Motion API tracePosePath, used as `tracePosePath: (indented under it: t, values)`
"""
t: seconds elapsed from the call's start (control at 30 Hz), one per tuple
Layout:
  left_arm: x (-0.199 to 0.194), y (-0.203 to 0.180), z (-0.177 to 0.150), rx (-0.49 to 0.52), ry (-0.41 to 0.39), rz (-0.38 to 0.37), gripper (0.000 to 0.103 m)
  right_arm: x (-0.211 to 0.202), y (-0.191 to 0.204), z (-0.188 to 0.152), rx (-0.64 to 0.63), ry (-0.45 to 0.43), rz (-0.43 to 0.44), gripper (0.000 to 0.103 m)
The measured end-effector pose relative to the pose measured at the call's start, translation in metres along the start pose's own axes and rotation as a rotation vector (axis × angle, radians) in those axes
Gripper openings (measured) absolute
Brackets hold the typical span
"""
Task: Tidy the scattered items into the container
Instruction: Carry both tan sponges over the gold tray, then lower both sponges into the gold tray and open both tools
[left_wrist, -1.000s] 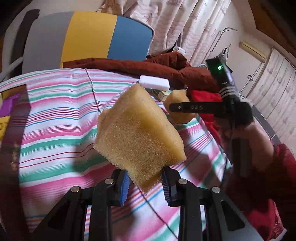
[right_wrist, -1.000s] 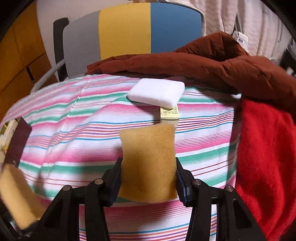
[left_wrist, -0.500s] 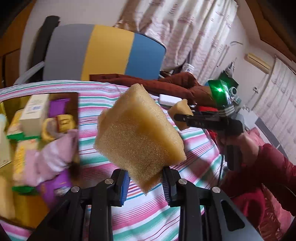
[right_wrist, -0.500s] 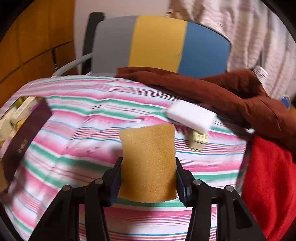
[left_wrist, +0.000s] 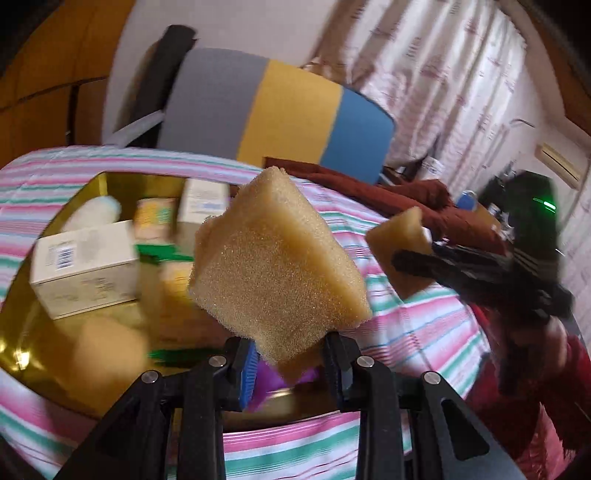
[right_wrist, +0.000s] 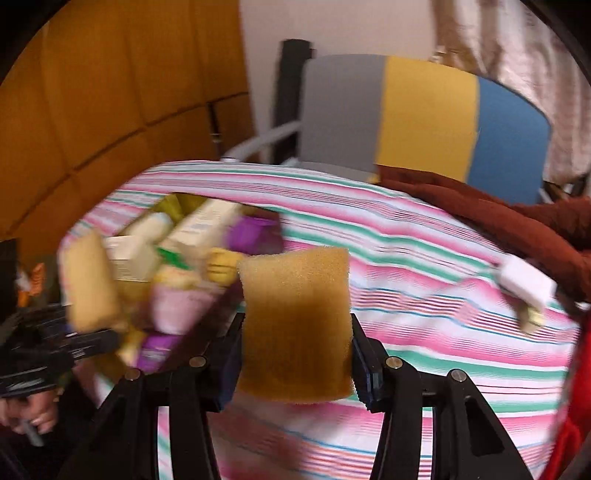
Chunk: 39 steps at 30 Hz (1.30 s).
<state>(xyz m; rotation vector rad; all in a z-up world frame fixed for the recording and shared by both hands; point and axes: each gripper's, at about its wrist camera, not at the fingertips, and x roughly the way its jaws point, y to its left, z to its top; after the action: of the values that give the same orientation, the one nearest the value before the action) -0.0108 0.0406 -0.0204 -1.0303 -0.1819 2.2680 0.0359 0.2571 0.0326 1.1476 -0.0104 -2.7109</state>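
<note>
striped cloth (left_wrist: 424, 332) spread under everything, with a grey, yellow and blue chair (left_wrist: 280, 110) and pale curtains (left_wrist: 443, 74) beyond. left gripper (left_wrist: 288, 363) pinching a tan sponge (left_wrist: 277, 266) by its lower corner, held tilted in the air. just ahead and to its left, a gold box (left_wrist: 22, 332) holding cartons and packets, blurred, with a white carton (left_wrist: 83, 267) near the front. off to its right, right gripper (left_wrist: 410, 254) seen side-on, clamped on a second sponge (left_wrist: 400, 236). from the right wrist: right gripper (right_wrist: 295, 354) pressed flat against both sides of that second sponge (right_wrist: 295, 325), upright above the cloth (right_wrist: 424, 332). ahead-left of it, the box (right_wrist: 207, 321), crowded and blurred, and the first sponge (right_wrist: 88, 280) beside it. far right, a white block (right_wrist: 526, 282) on the cloth against a brown blanket (right_wrist: 517, 221).
</note>
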Motion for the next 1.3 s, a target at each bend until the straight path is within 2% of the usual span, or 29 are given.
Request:
tracePosePath:
  t: [0.23, 0.5, 0.67, 0.73, 0.77, 0.83, 1.0, 1.07, 1.13, 1.2, 1.23, 1.3]
  values:
    - [0.003, 0.045, 0.009, -0.064, 0.058, 0.044, 0.031, 0.012, 0.072, 0.002, -0.072, 0.015, 0.133, 0.051]
    - [0.02, 0.074, 0.026, -0.07, 0.134, 0.076, 0.032, 0.035, 0.116, 0.001, -0.118, 0.063, 0.208, 0.052]
    - [0.023, 0.083, 0.025, -0.126, 0.191, 0.062, 0.04, 0.055, 0.13, 0.002, -0.13, 0.099, 0.214, 0.054]
    - [0.02, 0.088, 0.024, -0.167, 0.205, 0.055, 0.05, 0.059, 0.129, 0.001, -0.113, 0.107, 0.234, 0.063]
    - [0.017, 0.09, 0.023, -0.19, 0.201, 0.041, 0.051, 0.058, 0.128, 0.002, -0.1, 0.102, 0.24, 0.066]
    - [0.012, 0.09, 0.022, -0.21, 0.19, 0.023, 0.053, 0.054, 0.124, 0.001, -0.07, 0.089, 0.25, 0.078]
    - [-0.006, 0.087, 0.025, -0.192, 0.119, 0.041, 0.053, 0.045, 0.113, 0.002, -0.024, 0.057, 0.261, 0.081]
    - [-0.014, 0.085, 0.027, -0.184, 0.076, 0.052, 0.053, 0.044, 0.109, 0.001, -0.004, 0.053, 0.265, 0.075]
    - [-0.021, 0.085, 0.028, -0.188, 0.04, 0.068, 0.053, 0.047, 0.107, 0.0, 0.005, 0.067, 0.269, 0.051]
    - [-0.027, 0.087, 0.029, -0.205, 0.006, 0.092, 0.053, 0.053, 0.107, -0.001, 0.003, 0.097, 0.279, 0.038]
    - [-0.029, 0.088, 0.029, -0.215, -0.008, 0.104, 0.053, 0.057, 0.111, -0.002, -0.006, 0.108, 0.284, 0.033]
    - [-0.035, 0.091, 0.028, -0.234, -0.035, 0.124, 0.053, 0.061, 0.119, -0.005, -0.024, 0.129, 0.295, 0.032]
